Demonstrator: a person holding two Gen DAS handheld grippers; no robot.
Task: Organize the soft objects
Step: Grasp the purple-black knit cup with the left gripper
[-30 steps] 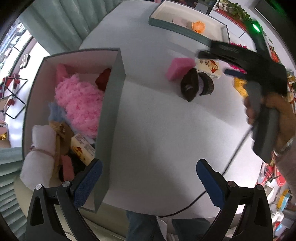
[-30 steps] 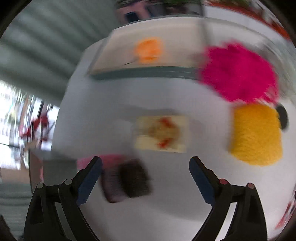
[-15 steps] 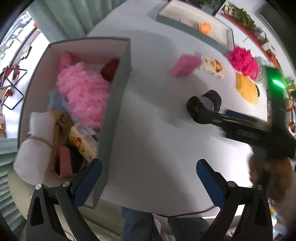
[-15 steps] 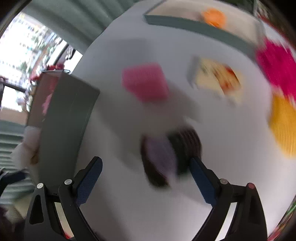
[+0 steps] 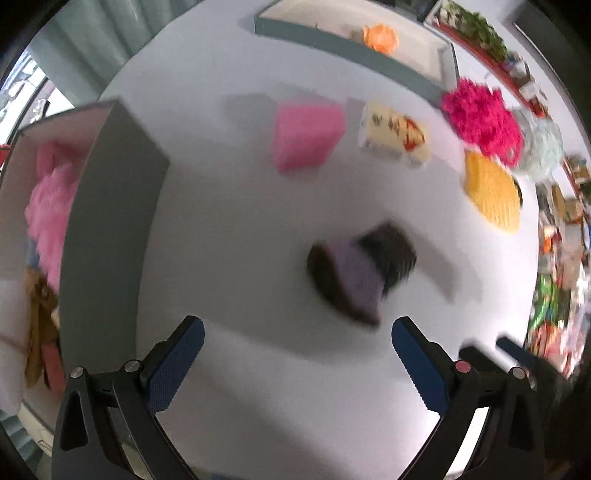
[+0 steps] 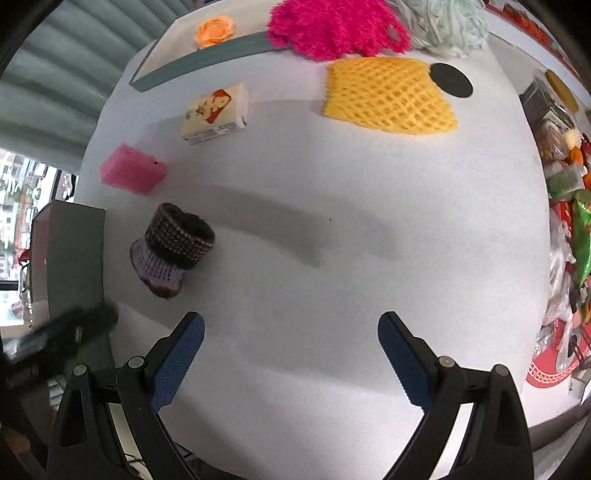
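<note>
A brown and lilac knitted hat [image 5: 360,273] [image 6: 171,249] lies on the white table just ahead of my open, empty left gripper [image 5: 295,350]. My right gripper [image 6: 290,350] is open and empty over bare table, the hat to its left. Further off lie a pink sponge [image 5: 308,136] [image 6: 131,173], a tissue pack [image 5: 395,134] [image 6: 214,112], a yellow foam net [image 5: 491,192] [image 6: 388,96] and a magenta fluffy piece [image 5: 480,116] [image 6: 332,26]. A grey box [image 5: 110,229] on the left holds pink fluff [image 5: 48,214] and other soft items.
A shallow grey tray [image 5: 351,48] [image 6: 199,61] at the far side holds an orange flower [image 5: 380,35] [image 6: 214,29]. A pale green fluffy piece [image 6: 447,26] lies beyond the net. Clutter [image 6: 569,206] crowds the right edge. The left gripper's tip [image 6: 70,325] shows at the right wrist view's left.
My left gripper has moved right and forward, from the box's corner to the hat. My right gripper has pulled back from the hat toward the table's middle.
</note>
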